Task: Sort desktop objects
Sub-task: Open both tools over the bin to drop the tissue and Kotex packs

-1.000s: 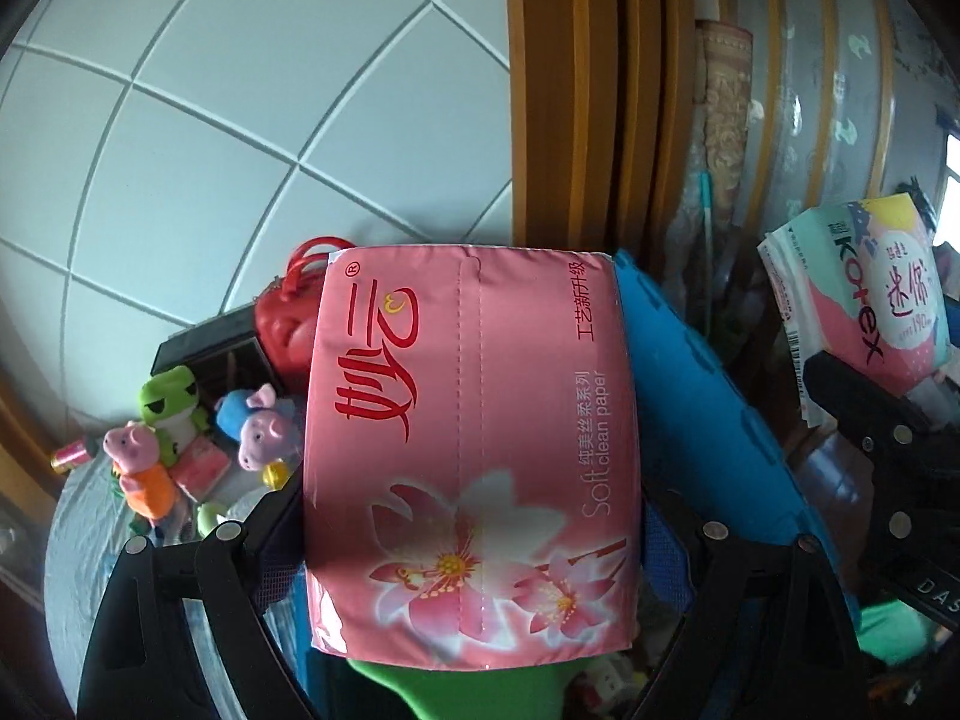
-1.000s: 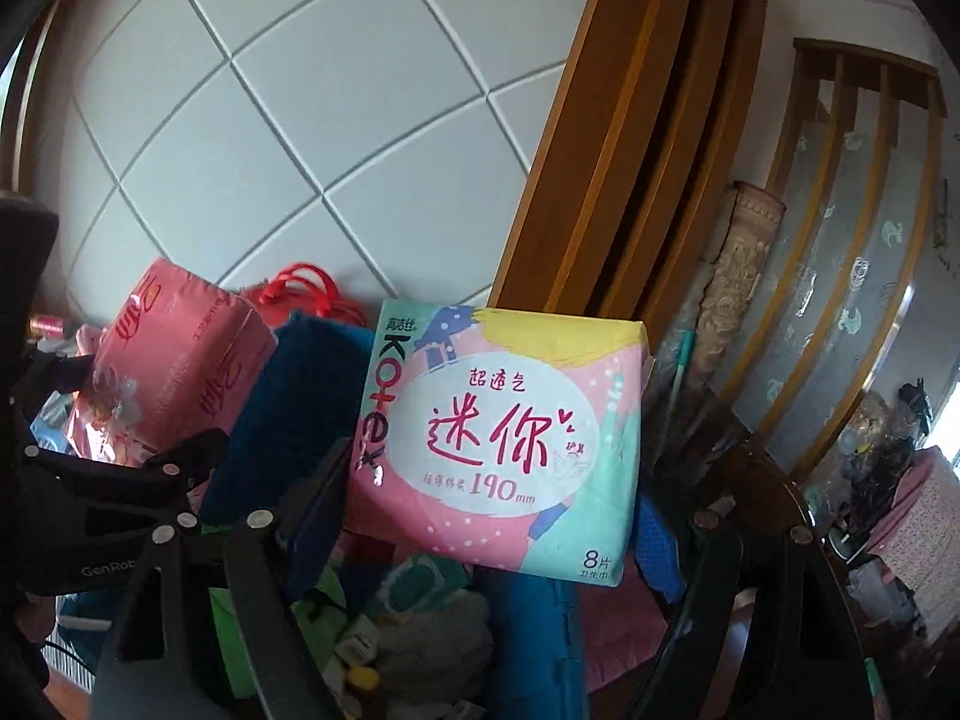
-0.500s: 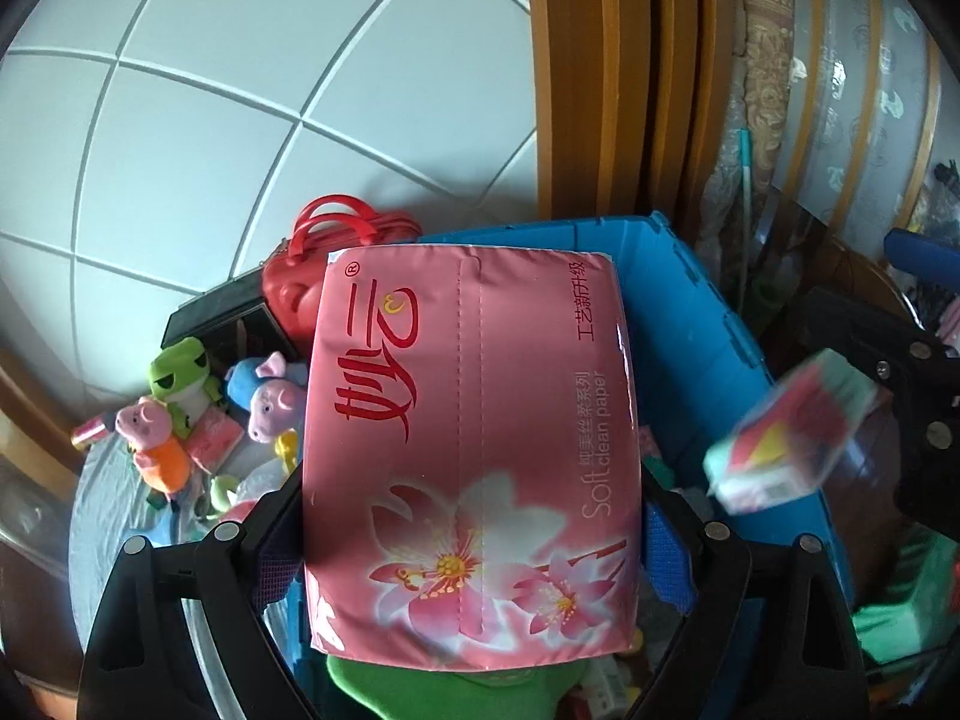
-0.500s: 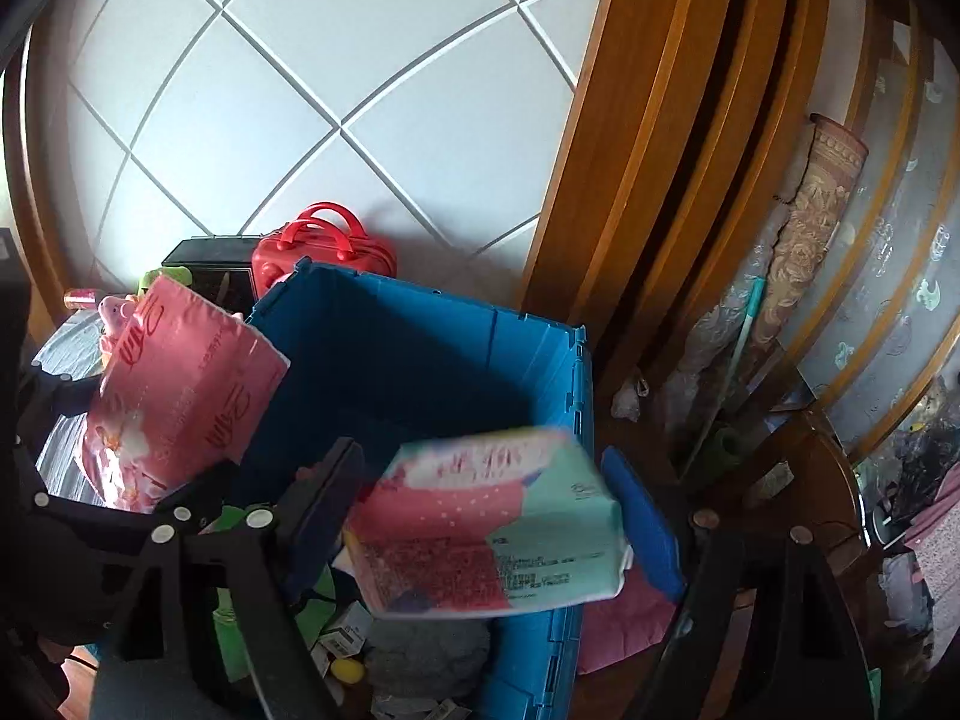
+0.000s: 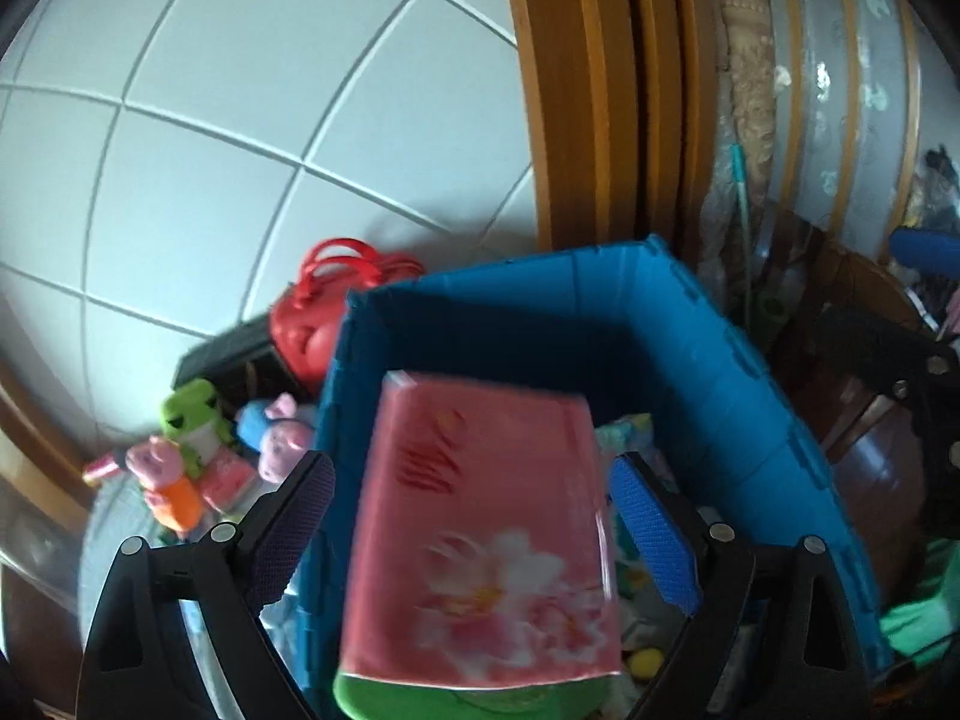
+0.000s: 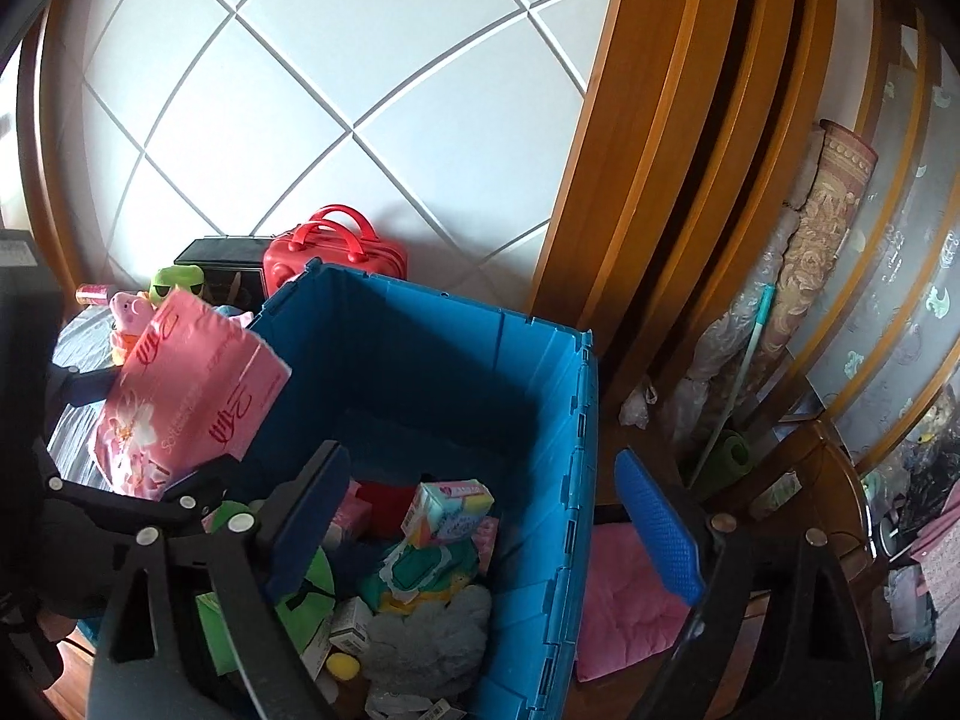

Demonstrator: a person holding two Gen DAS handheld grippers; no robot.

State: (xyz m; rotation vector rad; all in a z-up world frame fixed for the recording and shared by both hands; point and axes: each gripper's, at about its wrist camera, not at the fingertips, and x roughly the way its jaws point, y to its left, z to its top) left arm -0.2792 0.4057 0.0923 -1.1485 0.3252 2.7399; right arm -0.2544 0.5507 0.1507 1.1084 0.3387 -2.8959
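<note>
Left to right, what we've got rn: on the far left end of the worktop (image 6: 75, 354) there's a bunch of little plush toys, a green frog (image 5: 192, 420) and a couple pink pigs (image 5: 165, 474), w/ a black box (image 6: 222, 258) and a red case (image 6: 333, 252) behind them near the tiled wall. Next over, our left tongs (image 5: 474, 531) are spread apart, pads not pressing on anything. The pink tissue pack (image 5: 486, 534) sits between the jaws in the left cam, blurry, gaps on both sides, over the left rim of the blue crate (image 6: 540, 420). In the right cam the same tissue pack (image 6: 186, 396) is tilted at the crate's left edge, above the left tongs (image 6: 198, 480).

Then our right tongs (image 6: 486, 516) are wide open w/ nothing between them, jaws just been opening. Below them, inside the crate, a small pastel pad pack (image 6: 447, 510) lies on a pile of wipes and soft stuff. Right of the crate there's a pink cushion (image 6: 624, 606).
</note>
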